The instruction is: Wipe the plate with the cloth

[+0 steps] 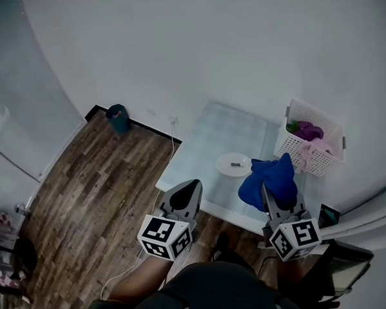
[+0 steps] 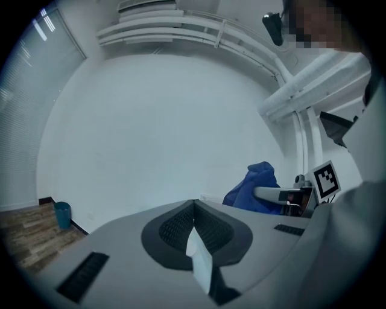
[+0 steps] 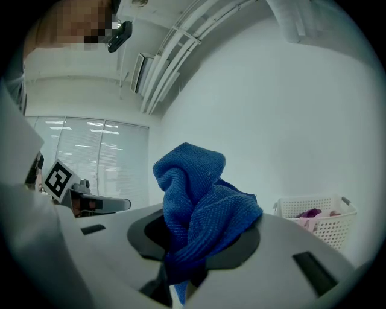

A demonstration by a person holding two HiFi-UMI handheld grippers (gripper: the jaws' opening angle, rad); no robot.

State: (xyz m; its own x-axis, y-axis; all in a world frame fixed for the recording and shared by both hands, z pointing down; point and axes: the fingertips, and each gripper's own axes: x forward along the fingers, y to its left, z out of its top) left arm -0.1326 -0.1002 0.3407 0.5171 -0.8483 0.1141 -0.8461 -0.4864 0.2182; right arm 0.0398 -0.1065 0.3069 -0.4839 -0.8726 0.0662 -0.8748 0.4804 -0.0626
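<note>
Cloth is the nearest thing to report. It is a bunched blue one, clamped between the closed jaws of the right gripper, with its folds piled up over the tips. From the head view it hangs in the air at that gripper's front, not touching the plate. The left gripper is pressed shut with nothing in it, level with its partner and well apart from it on the left.

Ahead of both grippers, between their lines and just left of the cloth, the white plate lies on the pale table with a small dark speck on it. Further out, right of the right gripper, is a white basket holding purple and pink fabric.

My judgement is that the pickup is done and the wiping has not begun. What remains is lowering the cloth onto the plate and rubbing it, perhaps with the free gripper steadying the rim.
</note>
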